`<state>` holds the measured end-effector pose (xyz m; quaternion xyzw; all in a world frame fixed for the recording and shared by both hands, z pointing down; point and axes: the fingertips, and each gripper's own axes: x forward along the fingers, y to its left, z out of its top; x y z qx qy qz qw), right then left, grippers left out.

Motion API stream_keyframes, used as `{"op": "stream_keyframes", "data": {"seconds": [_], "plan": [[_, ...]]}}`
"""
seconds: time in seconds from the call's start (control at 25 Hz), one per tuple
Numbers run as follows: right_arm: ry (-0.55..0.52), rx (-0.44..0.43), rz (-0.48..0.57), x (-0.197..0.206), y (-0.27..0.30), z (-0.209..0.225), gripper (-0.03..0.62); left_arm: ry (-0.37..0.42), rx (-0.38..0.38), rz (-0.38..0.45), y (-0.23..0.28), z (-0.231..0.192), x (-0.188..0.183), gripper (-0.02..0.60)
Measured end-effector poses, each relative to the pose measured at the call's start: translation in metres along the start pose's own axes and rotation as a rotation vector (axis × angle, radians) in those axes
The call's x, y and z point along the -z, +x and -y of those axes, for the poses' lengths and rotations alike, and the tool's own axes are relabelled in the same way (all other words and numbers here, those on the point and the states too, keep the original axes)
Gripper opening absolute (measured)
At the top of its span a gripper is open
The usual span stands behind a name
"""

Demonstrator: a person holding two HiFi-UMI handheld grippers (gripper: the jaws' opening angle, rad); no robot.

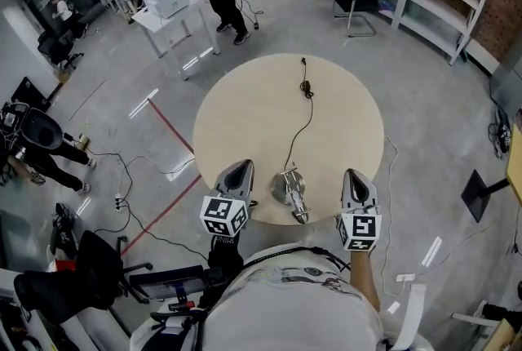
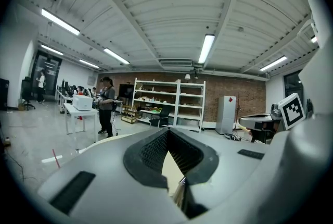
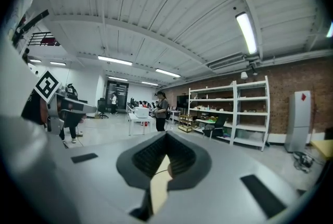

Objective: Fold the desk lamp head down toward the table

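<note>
Tabletop: the round, pale tabletop (image 1: 245,121) is in front of me. Both my tools hover over its near edge.
Desk lamp: the desk lamp (image 1: 287,188) is bright metal and stands close to that near edge, between my two tools and touching neither. A slim part runs from its round part toward me.
Cable: the cable (image 1: 303,129) trails from the lamp across the tabletop to the far side, where its plug lies loose.
Left tool: my left tool (image 1: 244,168) is just left of the lamp. Its jaws are closed tip to tip with nothing between them.
Right tool: my right tool (image 1: 352,175) is further off on the lamp's right. It is also closed and empty.
Step in hand: I judge neither tool is working the lamp. From steeply above I cannot tell how high the head stands. This could be the lamp waiting to be folded, or already folded with my tools drawn clear.
Next move: if the head is up, one tool should steady the base while the other presses the head down. If the head is already down, nothing more is needed.
</note>
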<state>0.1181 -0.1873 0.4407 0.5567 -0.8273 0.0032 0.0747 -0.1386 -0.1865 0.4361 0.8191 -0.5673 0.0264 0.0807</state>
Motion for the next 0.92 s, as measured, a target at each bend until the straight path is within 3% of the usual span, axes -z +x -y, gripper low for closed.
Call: {"op": "stream_keyframes", "data": {"seconds": [0.92], "plan": [[-0.015, -0.008, -0.017, 0.0039, 0.001, -0.0085, 0.003, -0.017, -0.01, -0.011, -0.0053, -0.0041, 0.0073, 0.003]]}}
